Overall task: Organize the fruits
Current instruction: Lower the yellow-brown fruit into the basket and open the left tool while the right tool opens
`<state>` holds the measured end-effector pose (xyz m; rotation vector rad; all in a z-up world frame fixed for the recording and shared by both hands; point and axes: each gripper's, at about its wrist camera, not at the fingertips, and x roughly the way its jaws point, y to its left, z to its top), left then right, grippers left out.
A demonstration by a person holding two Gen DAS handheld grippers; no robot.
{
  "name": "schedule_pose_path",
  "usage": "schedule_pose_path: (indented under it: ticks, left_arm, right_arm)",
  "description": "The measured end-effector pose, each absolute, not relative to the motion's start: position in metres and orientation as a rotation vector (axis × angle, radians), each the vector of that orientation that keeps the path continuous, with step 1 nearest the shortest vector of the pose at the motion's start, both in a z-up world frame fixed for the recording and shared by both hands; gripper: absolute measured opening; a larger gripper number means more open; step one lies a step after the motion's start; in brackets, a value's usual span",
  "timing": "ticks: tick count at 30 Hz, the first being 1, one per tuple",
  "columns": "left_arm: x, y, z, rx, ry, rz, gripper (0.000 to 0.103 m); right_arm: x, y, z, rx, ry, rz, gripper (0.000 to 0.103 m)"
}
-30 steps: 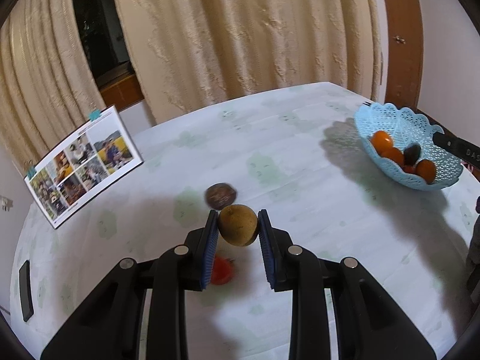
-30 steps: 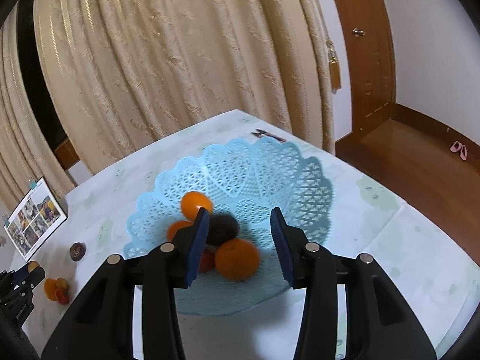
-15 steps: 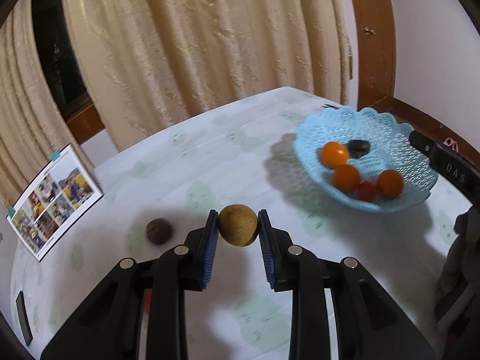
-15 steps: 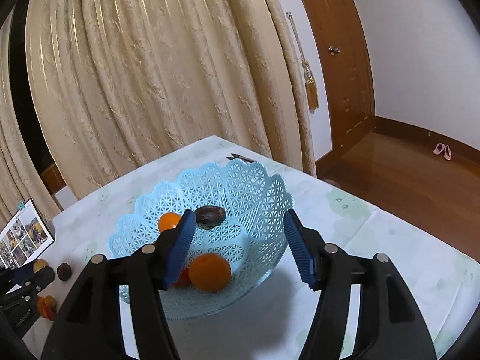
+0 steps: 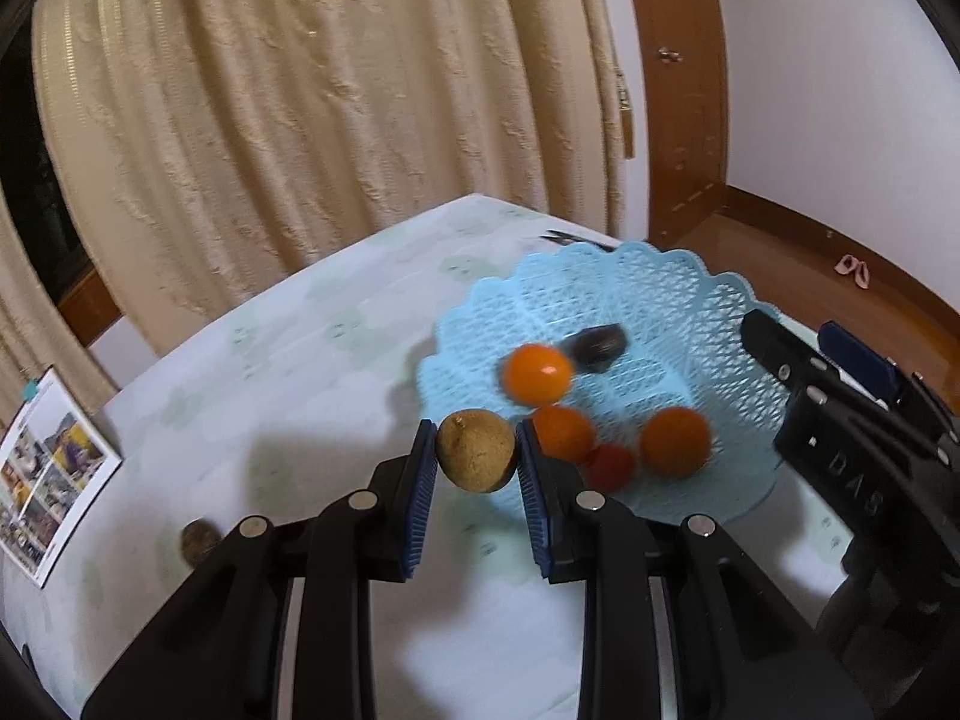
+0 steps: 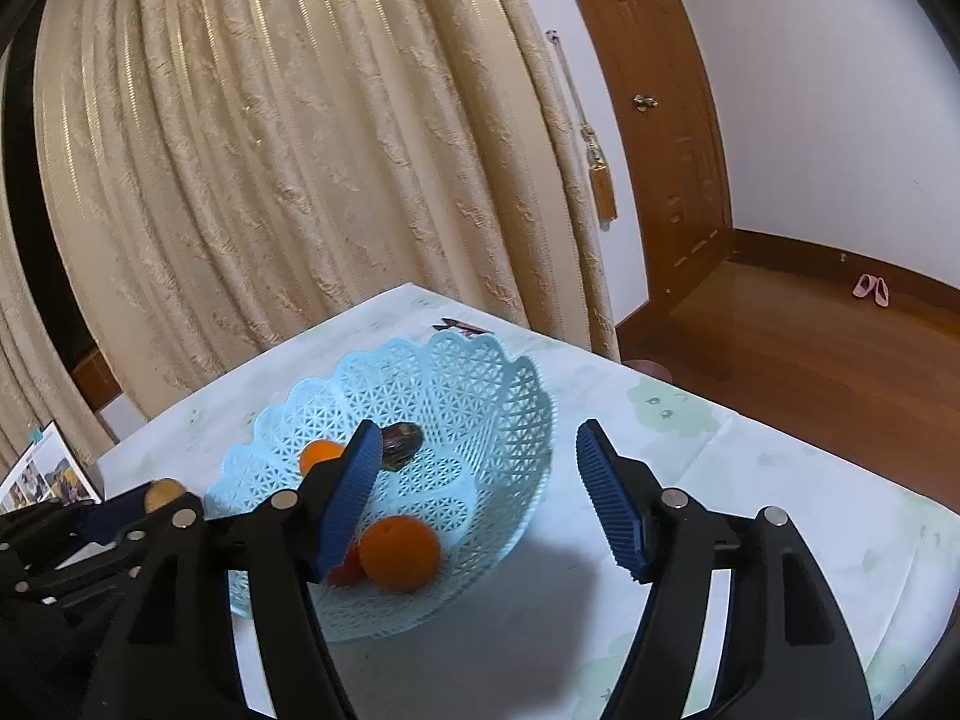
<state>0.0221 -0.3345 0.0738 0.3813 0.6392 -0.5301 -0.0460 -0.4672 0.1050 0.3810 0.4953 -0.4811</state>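
Brown and rough-skinned, a round fruit sits pinched between the blue ribbed pads of the left claw, both pads pressed against its sides. The left claw is held level above the desk, its fingers pointing toward the near rim of the light blue lattice basket, so the brown fruit hangs in the air just short of that rim.

Inside the basket lie three orange fruits: one toward the back, one just behind the claw's right pad, and one further right. A small red fruit rests between the last two, and a dark fruit lies at the back, near the first orange one.

The right claw is spread wide, gripping nothing. It is raised over the near right side of the basket and tilted downward, its left pad in front of the dark fruit and its right pad out beyond the basket's rim, over the desk. In the left wrist view it shows as a black frame at the right edge.

A small dark brown fruit remains on the desk at lower left, near a photo card propped at the desk's edge. Cream curtains hang behind.
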Motion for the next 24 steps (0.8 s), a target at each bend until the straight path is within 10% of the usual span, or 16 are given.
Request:
schedule_pose_path:
  ticks: [9,13,24]
  left_arm:
    - [0.018,-0.355,0.072,0.369,0.631,-0.606,0.028]
    - [0.017,-0.353,0.074,0.359,0.619,-0.598,0.067]
    - [0.02,-0.342,0.077,0.355,0.616,-0.568,0.089]
  right_arm:
    - [-0.049,-0.471,0.108,0.382,0.472,-0.519,0.069]
    - [-0.052,-0.473,0.109,0.39,0.454,-0.54,0.076]
    - [-0.055,-0.475,0.111,0.388,0.447,-0.554,0.077]
